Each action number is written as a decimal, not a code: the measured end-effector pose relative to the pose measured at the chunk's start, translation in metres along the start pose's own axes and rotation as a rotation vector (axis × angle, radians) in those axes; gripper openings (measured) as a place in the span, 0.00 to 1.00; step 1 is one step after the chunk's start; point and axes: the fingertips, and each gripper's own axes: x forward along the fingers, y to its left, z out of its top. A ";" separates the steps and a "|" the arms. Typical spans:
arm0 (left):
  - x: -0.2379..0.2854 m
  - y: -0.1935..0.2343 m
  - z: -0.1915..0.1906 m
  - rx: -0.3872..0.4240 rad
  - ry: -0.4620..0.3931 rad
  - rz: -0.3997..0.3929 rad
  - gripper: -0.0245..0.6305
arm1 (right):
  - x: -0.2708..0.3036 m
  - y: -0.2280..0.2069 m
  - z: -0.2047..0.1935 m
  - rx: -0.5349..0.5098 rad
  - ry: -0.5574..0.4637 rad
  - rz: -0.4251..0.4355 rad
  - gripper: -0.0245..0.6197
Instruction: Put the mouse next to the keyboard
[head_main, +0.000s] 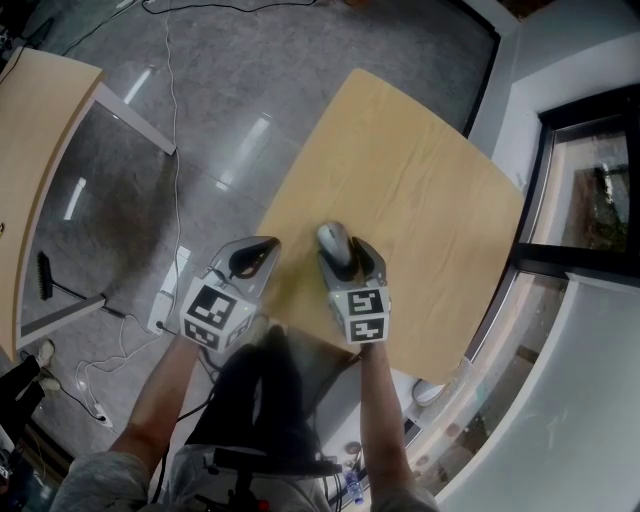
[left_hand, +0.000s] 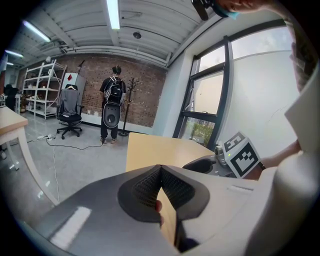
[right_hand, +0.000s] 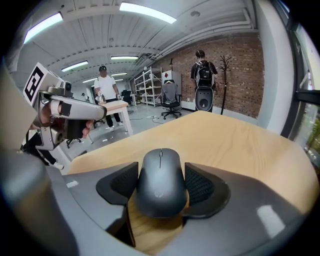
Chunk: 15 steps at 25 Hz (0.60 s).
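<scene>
A dark grey mouse (head_main: 333, 240) lies on the light wooden table (head_main: 420, 180) near its front edge. My right gripper (head_main: 348, 258) is around it. In the right gripper view the mouse (right_hand: 161, 182) fills the gap, and both ribbed pads (right_hand: 202, 187) press on its sides. My left gripper (head_main: 252, 262) hovers at the table's left front corner, apart from the mouse. Its pads (left_hand: 145, 187) meet at the tip with nothing between them. No keyboard is in any view.
A second wooden table (head_main: 40, 150) stands at the left across grey floor. Cables and a power strip (head_main: 168, 295) lie on that floor. A dark window frame (head_main: 560, 260) runs along the table's right side. A black chair (head_main: 260, 420) is below me. Two people (right_hand: 202, 85) stand far off.
</scene>
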 end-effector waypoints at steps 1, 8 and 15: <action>0.000 0.000 0.000 -0.001 -0.001 0.001 0.04 | -0.001 -0.001 -0.001 0.004 -0.001 0.002 0.51; 0.001 0.000 0.000 -0.003 -0.002 0.005 0.04 | -0.003 -0.003 0.003 0.049 -0.030 0.004 0.51; 0.007 -0.005 0.003 0.004 -0.003 -0.003 0.04 | -0.011 -0.013 0.004 0.084 -0.057 -0.011 0.51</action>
